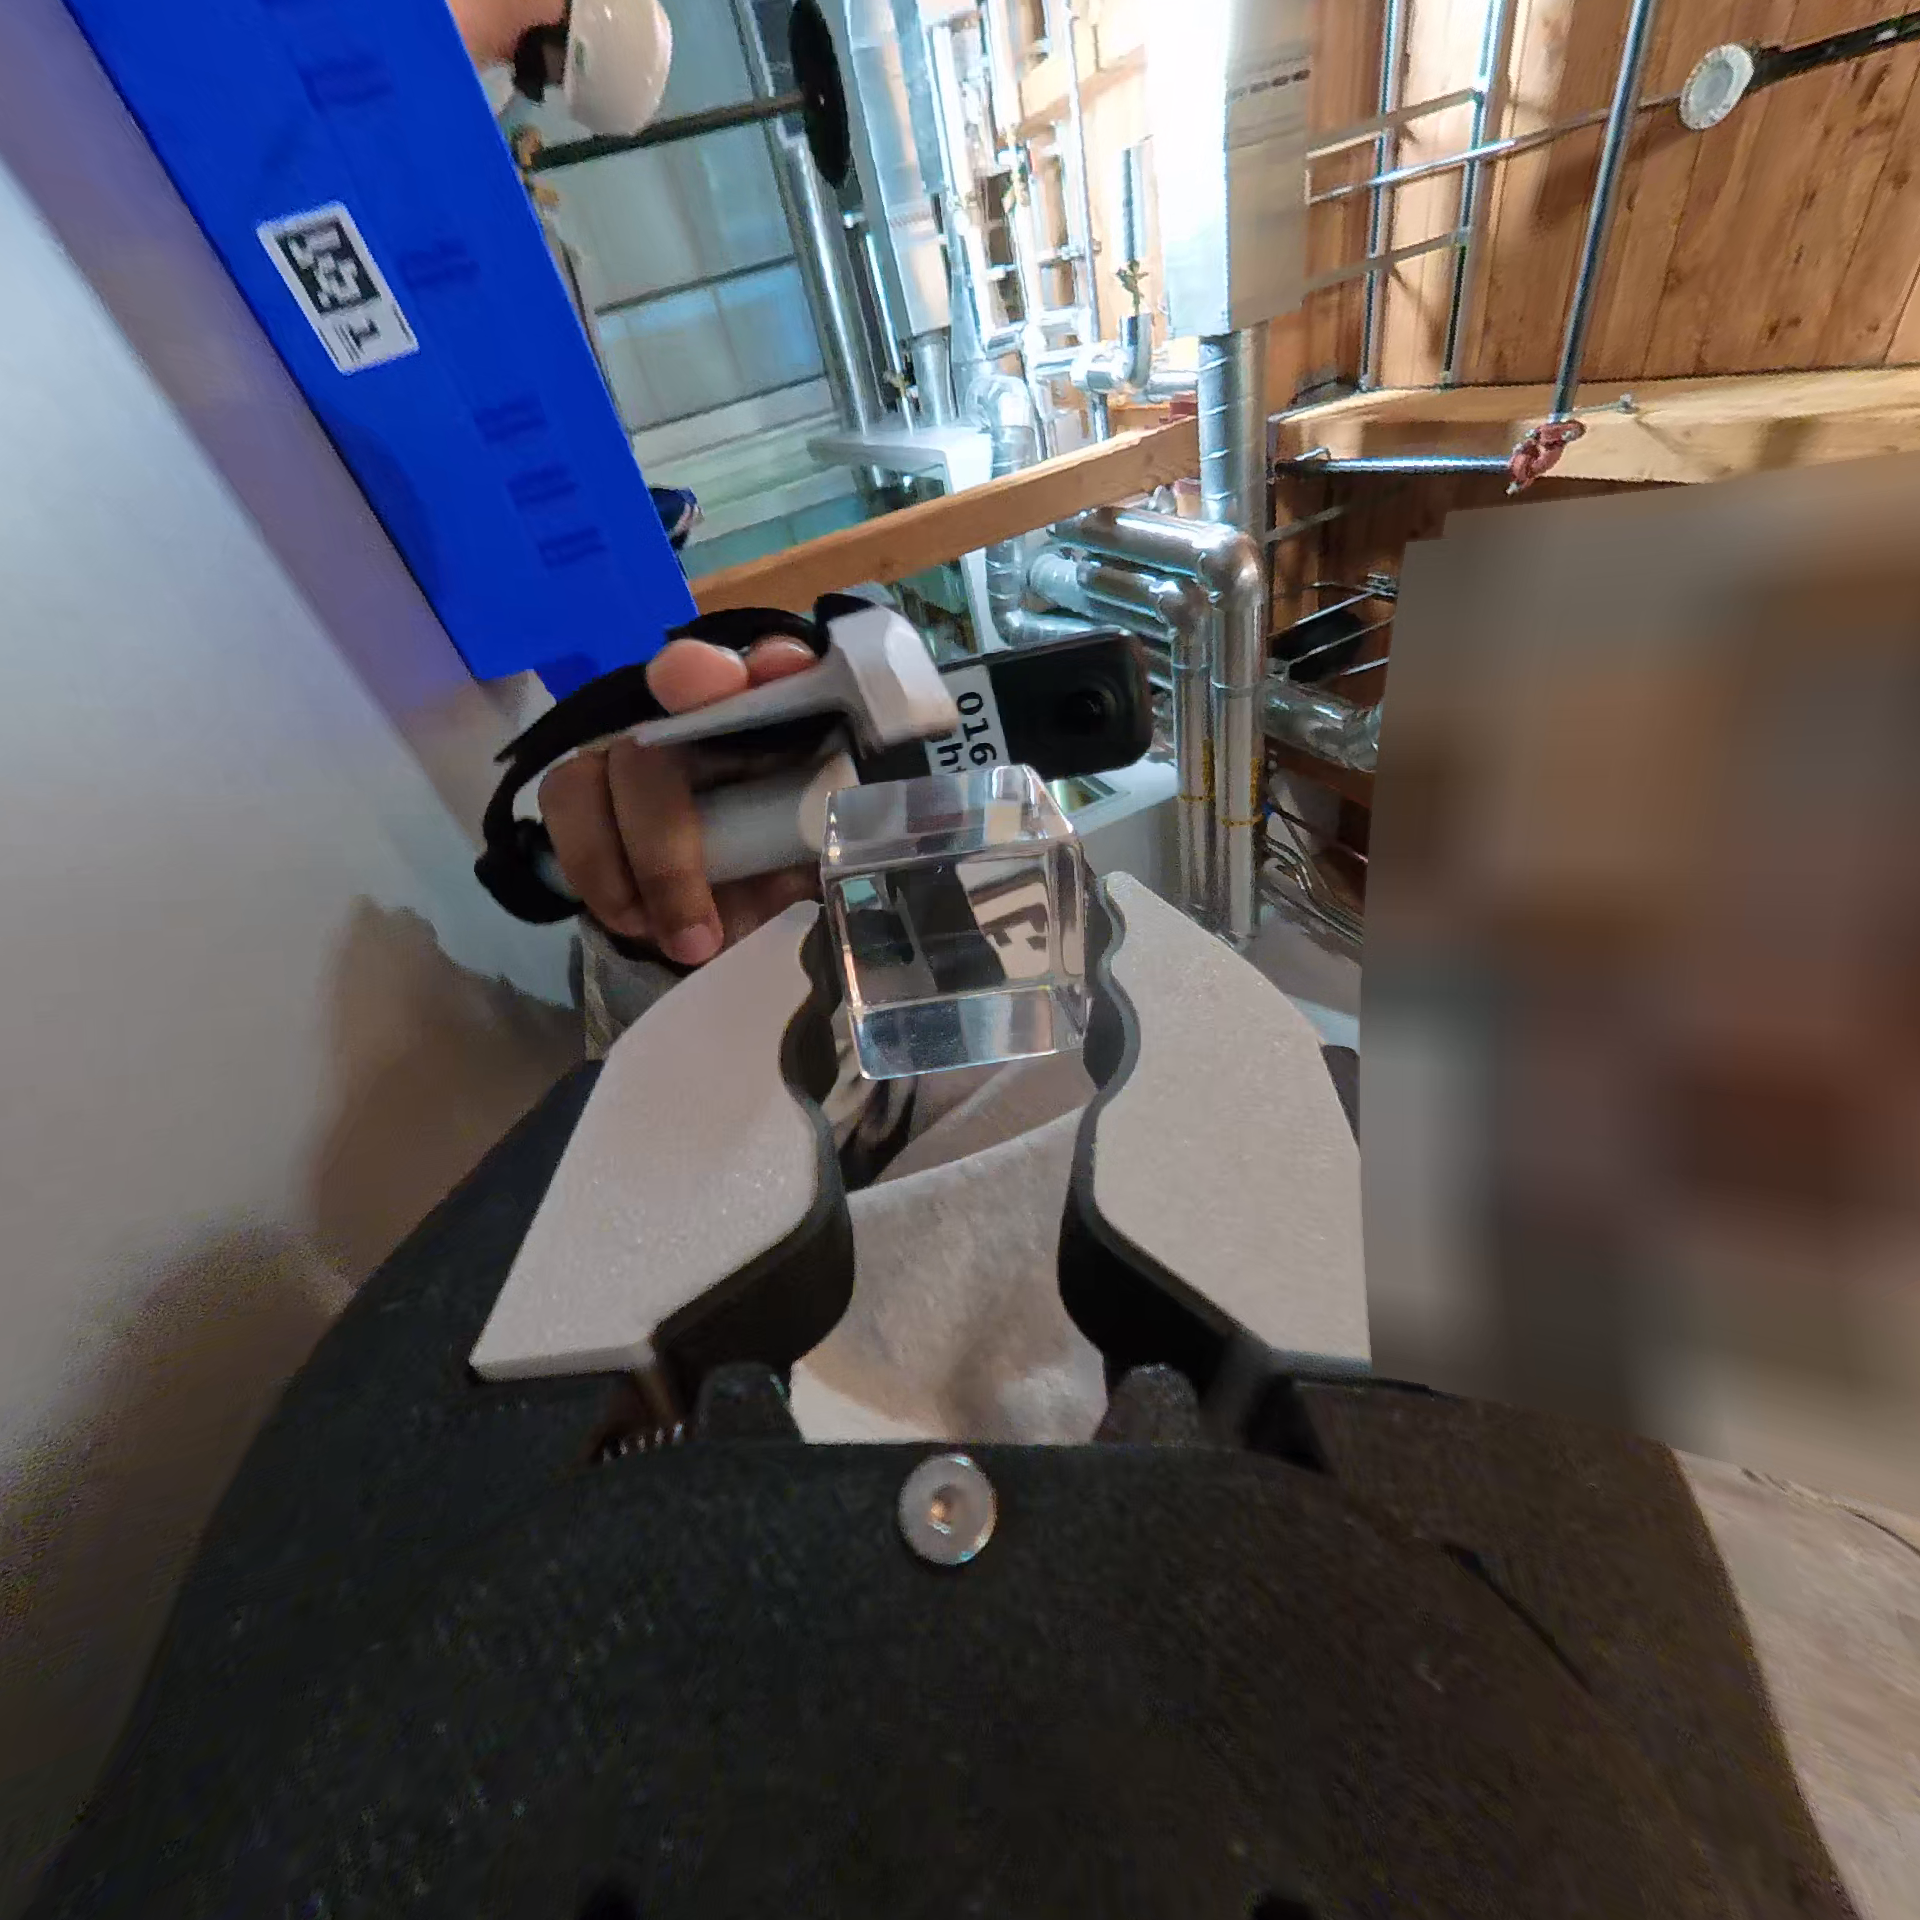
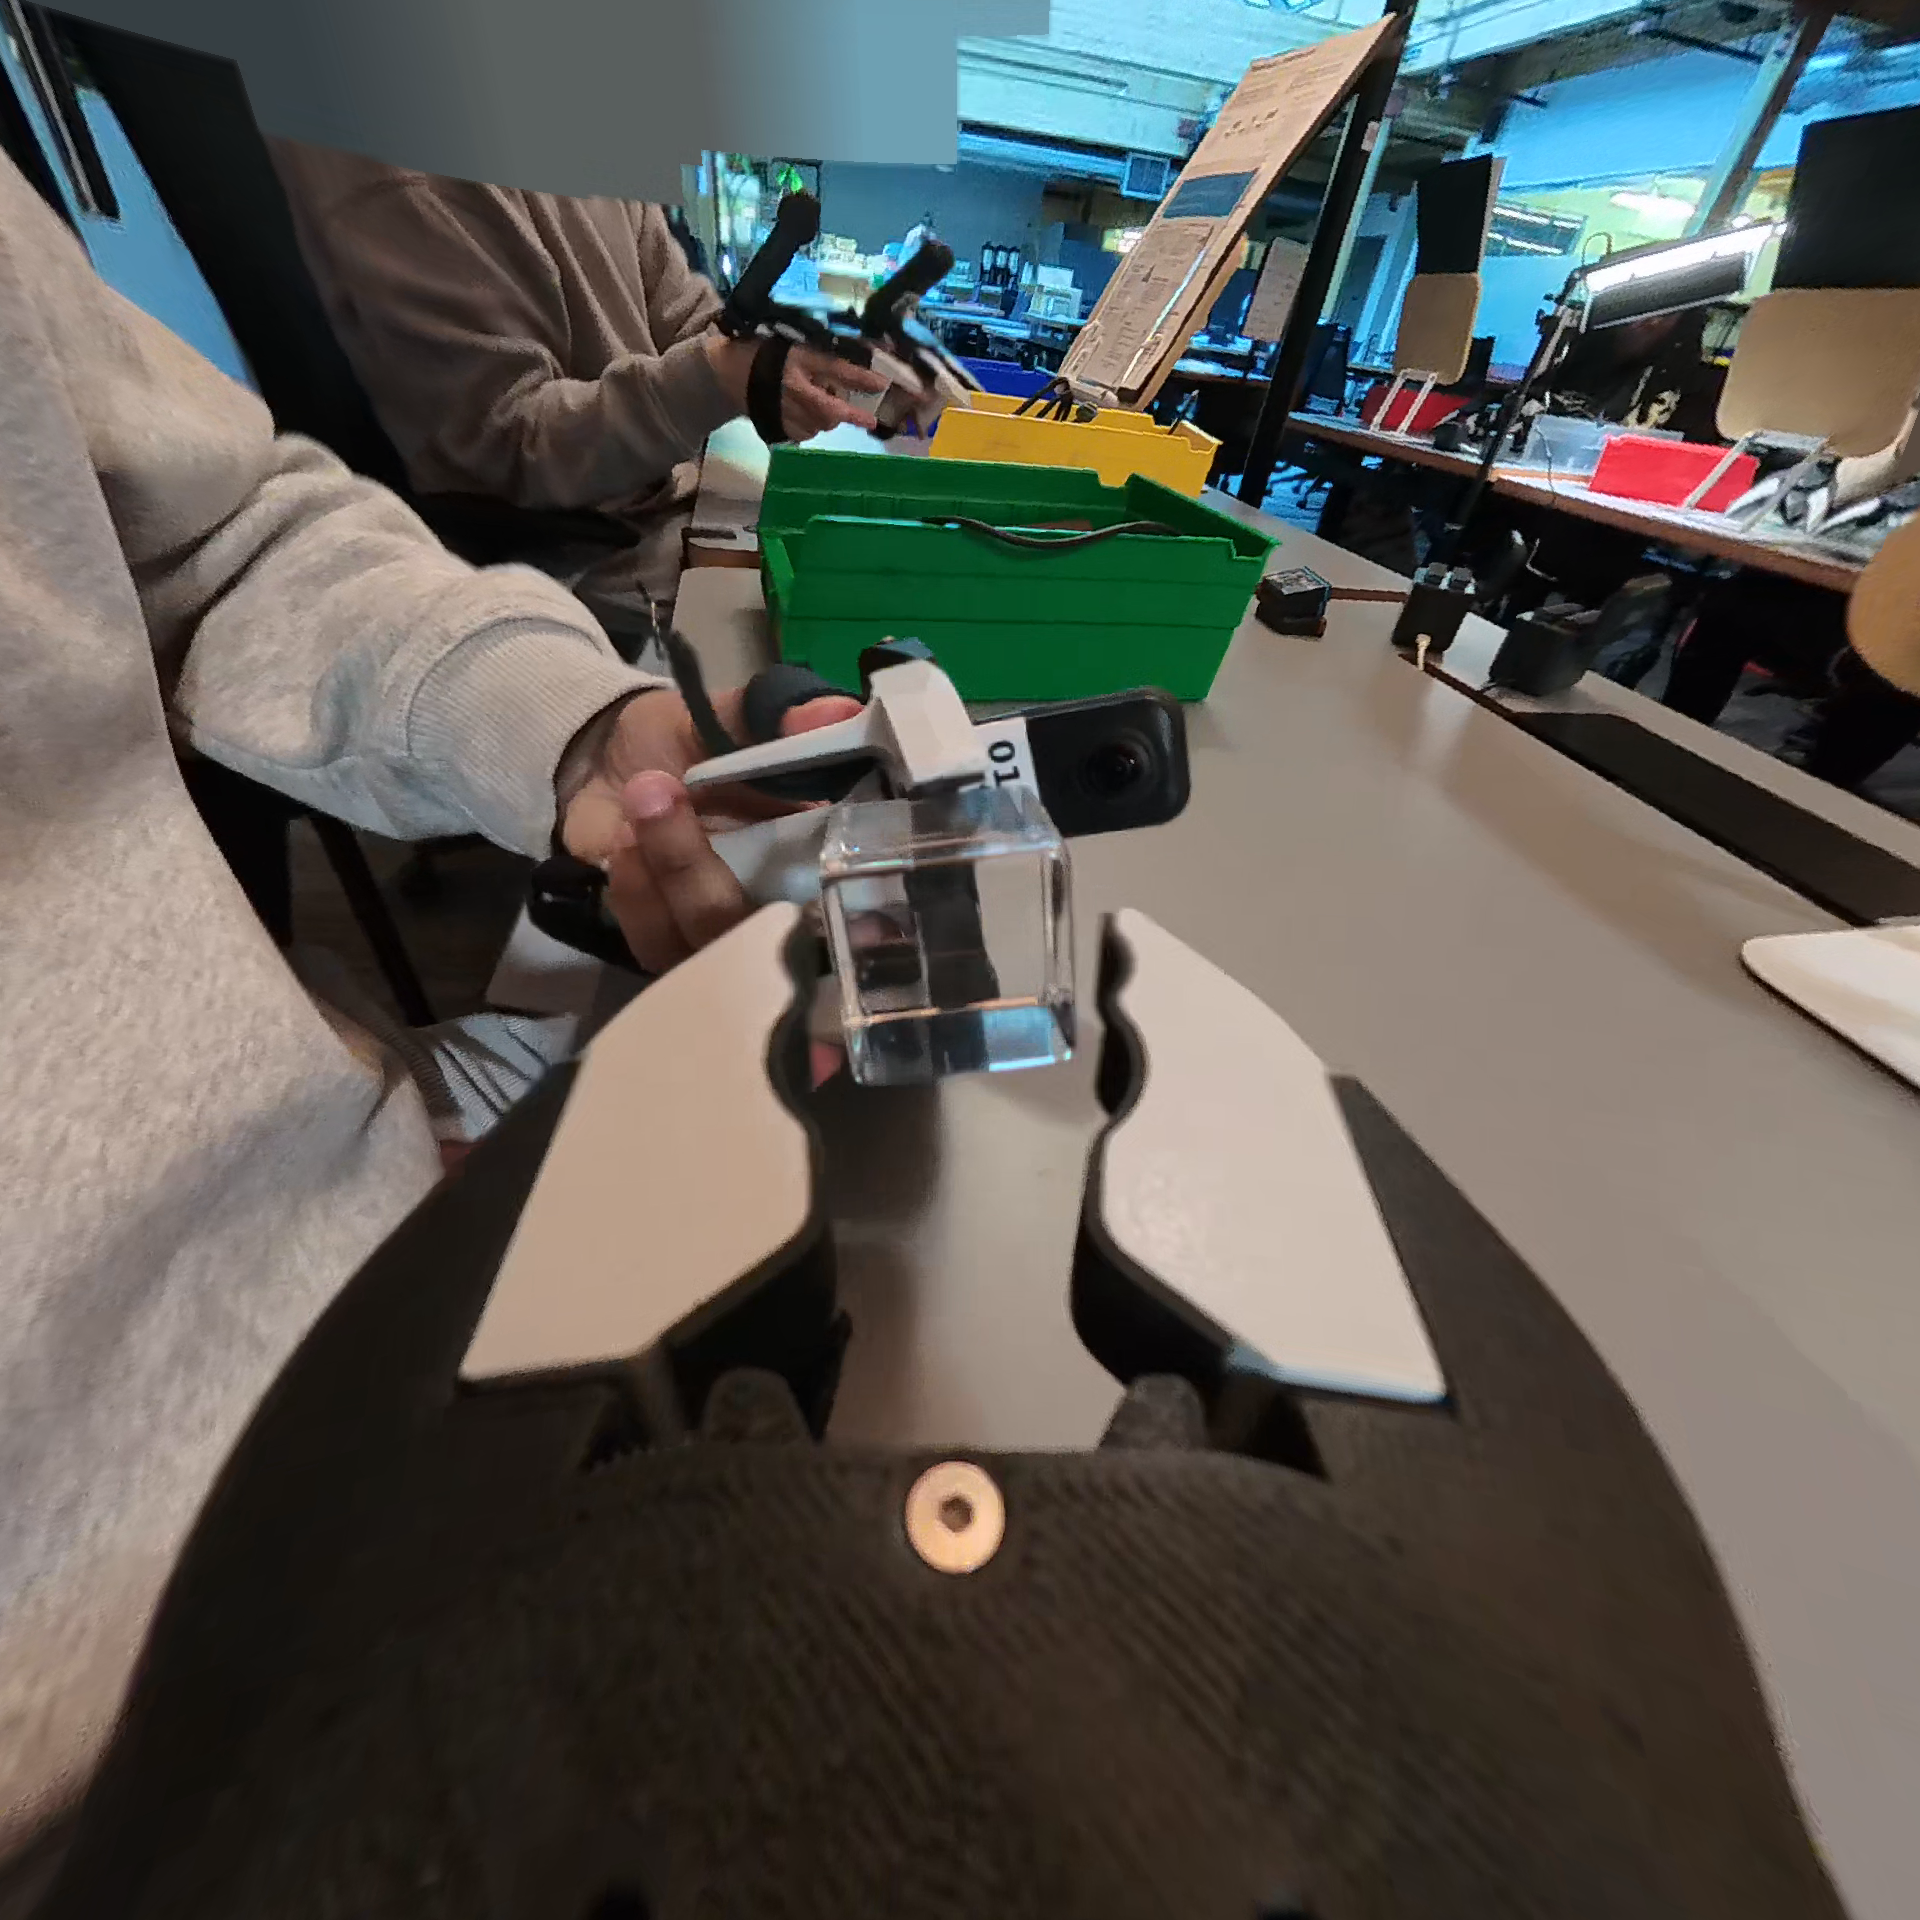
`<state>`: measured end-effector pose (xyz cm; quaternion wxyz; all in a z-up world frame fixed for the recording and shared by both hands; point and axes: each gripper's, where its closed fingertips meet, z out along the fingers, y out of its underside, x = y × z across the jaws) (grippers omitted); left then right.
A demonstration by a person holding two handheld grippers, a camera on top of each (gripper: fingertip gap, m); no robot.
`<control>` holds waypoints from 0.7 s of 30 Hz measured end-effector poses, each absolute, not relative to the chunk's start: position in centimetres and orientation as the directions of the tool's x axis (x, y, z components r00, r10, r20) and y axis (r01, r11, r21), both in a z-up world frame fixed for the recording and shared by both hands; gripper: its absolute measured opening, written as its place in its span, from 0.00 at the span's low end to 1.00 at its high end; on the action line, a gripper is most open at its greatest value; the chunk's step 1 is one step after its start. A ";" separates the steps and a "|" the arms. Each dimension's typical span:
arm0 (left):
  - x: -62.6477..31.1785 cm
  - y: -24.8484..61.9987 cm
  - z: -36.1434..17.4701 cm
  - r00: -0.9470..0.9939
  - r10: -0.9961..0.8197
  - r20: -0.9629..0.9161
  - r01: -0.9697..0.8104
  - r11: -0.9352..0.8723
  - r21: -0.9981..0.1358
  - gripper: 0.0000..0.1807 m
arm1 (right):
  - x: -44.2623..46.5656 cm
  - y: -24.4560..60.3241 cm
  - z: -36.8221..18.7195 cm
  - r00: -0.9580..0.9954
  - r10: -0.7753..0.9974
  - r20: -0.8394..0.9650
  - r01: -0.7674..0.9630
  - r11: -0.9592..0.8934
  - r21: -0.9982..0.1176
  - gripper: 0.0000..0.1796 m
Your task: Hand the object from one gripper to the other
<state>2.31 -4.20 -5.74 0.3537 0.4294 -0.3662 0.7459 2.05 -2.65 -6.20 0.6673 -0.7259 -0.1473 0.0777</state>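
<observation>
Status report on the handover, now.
Left gripper shut on clear cube. Right gripper open, straddling it, gap on one side. Held off the table; nothing blocking.

Wood-plank wall (image 1: 1714,239) w/ metal conduit, silver pipes (image 1: 1195,603), blue panel (image 1: 416,343) at left, grey table (image 2: 1455,987), green bin (image 2: 997,592), yellow bin (image 2: 1081,442) behind, workshop benches further back

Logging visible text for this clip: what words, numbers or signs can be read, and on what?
I don't quote writing; these things bear it:
Label on the camera behind the cube: large printed characters, sharp.
Sticker on the blue bin: coded marker with a character beneath, sharp.
Brown board: print too small to read.
</observation>
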 end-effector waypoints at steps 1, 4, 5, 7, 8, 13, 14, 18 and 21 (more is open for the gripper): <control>2.5 -3.9 -5.6 -0.398 0.199 0.896 -0.827 -0.500 -0.257 0.26 | 2.4 -2.5 -6.1 0.950 0.309 0.040 0.062 -0.061 -0.996 0.38; 3.1 -2.7 -5.4 -0.475 0.080 0.876 -0.746 -0.565 -0.353 0.26 | 4.1 -2.6 -5.1 0.948 0.283 -0.146 -0.144 -0.026 -0.989 0.48; 3.3 -2.3 -5.3 -0.507 0.026 0.862 -0.708 -0.583 -0.399 0.26 | 4.8 -2.7 -4.7 0.935 0.277 -0.220 -0.227 -0.007 -0.974 0.49; 3.7 -1.5 -5.1 -0.562 -0.098 0.821 -0.624 -0.601 -0.499 0.26 | 6.2 -3.0 -4.1 0.881 0.282 -0.381 -0.403 0.021 -0.915 0.48; 3.8 -1.2 -5.1 -0.585 -0.157 0.796 -0.587 -0.594 -0.549 0.26 | 6.6 -3.1 -4.0 0.843 0.291 -0.453 -0.480 0.024 -0.877 0.48; 3.8 -0.8 -4.8 -0.647 -0.351 0.677 -0.465 -0.523 -0.715 0.26 | 6.1 -2.8 -4.4 0.786 0.326 -0.525 -0.549 -0.023 -0.836 0.47; 3.8 -0.8 -4.8 -0.654 -0.362 0.664 -0.452 -0.517 -0.727 0.26 | 5.7 -2.7 -4.4 0.804 0.330 -0.494 -0.516 -0.024 -0.856 0.47; 3.5 -1.2 -4.8 -0.687 -0.423 0.591 -0.397 -0.462 -0.793 0.26 | 4.7 -2.5 -4.6 0.827 0.344 -0.446 -0.460 -0.043 -0.887 0.47; 3.3 -1.7 -4.9 -0.709 -0.431 0.558 -0.389 -0.421 -0.819 0.26 | 4.8 -2.6 -4.6 0.787 0.365 -0.498 -0.518 -0.050 -0.854 0.47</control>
